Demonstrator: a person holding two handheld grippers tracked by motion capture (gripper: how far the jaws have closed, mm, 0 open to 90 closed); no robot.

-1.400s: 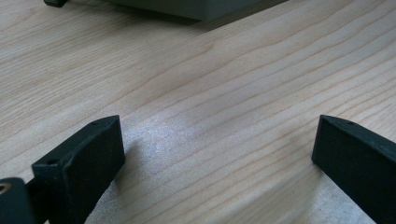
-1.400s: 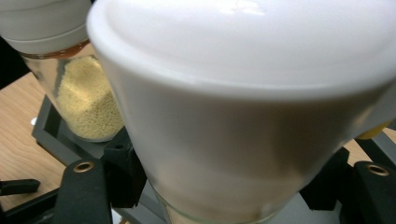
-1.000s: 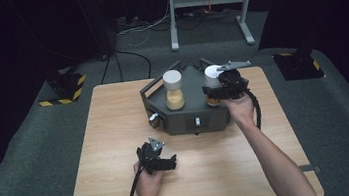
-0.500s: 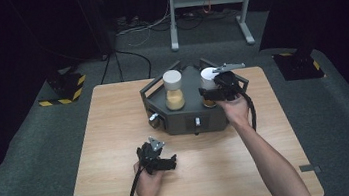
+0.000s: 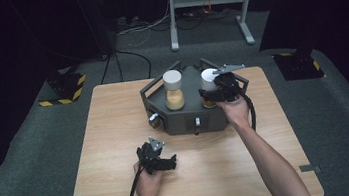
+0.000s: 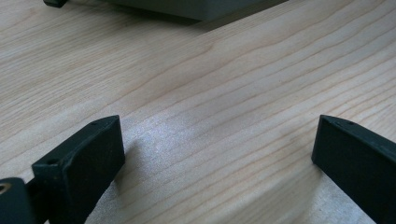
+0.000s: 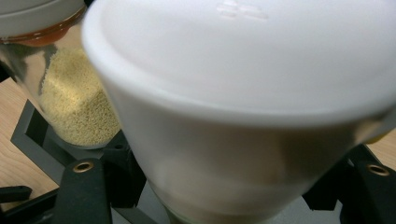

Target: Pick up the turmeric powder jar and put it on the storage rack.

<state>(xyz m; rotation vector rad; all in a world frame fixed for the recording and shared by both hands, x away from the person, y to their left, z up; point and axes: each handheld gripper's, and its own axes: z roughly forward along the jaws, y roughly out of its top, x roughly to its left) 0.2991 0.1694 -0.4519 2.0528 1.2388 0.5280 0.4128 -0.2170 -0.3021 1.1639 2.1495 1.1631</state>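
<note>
Near the tabletop's far edge, the right gripper [image 5: 218, 92] clamps the jar's white lid [image 7: 261, 93]; next probably twisting it off. Left gripper [image 5: 157, 156] rests open.

pale wood-grain surface [image 6: 224, 93] with soft sheen, matt black plastic tool [image 6: 215, 154], smooth white plastic lid [image 7: 243, 60], clear glossy glass jar [image 7: 70, 93] of fine yellow grains, matt dark grey rack [image 5: 189, 114]

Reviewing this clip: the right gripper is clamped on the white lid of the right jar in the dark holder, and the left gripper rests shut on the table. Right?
Not quite. The left gripper is open, its jaws wide apart over the bare table in the left gripper view. The right gripper does clamp the white lid.
</note>
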